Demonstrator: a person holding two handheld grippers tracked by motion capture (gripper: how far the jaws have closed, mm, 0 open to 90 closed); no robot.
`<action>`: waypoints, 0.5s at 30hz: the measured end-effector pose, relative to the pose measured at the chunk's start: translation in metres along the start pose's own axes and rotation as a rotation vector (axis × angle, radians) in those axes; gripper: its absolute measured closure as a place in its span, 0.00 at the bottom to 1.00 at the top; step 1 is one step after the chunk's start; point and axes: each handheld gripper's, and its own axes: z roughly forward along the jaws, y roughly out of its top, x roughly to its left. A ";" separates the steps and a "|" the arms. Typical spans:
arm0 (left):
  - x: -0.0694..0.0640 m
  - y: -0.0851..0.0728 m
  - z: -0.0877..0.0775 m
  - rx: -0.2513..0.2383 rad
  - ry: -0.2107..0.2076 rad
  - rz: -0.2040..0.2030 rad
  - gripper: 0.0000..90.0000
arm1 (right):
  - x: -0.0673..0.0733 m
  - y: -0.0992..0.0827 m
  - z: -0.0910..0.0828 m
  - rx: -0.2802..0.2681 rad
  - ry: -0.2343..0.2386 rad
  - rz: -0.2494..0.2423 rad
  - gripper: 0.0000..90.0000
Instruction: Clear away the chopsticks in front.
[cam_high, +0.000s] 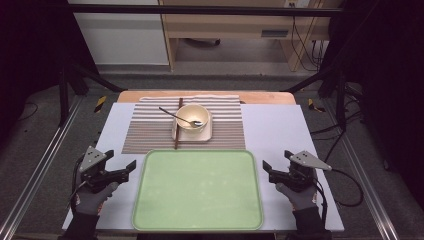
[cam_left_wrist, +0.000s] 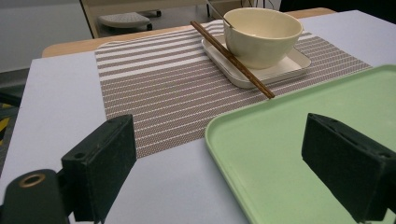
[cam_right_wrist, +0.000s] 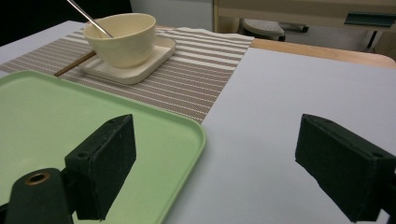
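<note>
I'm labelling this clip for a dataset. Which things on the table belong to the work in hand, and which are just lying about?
In the work:
- green tray, flanked by the open left gripper and open right gripper

Lying about for now, farther back, nothing touching them:
- cream bowl with spoon
- white plate under the bowl
- chopsticks
- striped placemat

- green tray (cam_high: 198, 190) is looking like smooth matt plastic
- striped placemat (cam_left_wrist: 159, 88) is showing a woven texture
- chopsticks (cam_left_wrist: 232, 59) are looking like brown wood
- cream bowl (cam_left_wrist: 261, 35) is looking glossy
</note>
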 end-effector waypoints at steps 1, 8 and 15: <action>-0.001 0.000 0.001 0.001 -0.001 -0.001 0.10 | 0.000 0.000 0.000 0.001 0.005 0.002 0.14; -0.004 0.004 0.005 0.004 -0.010 0.002 0.11 | 0.003 -0.001 0.002 -0.002 0.011 0.001 0.14; -0.008 0.017 0.014 -0.003 -0.028 0.018 0.11 | 0.006 0.000 0.002 0.000 0.023 0.003 0.14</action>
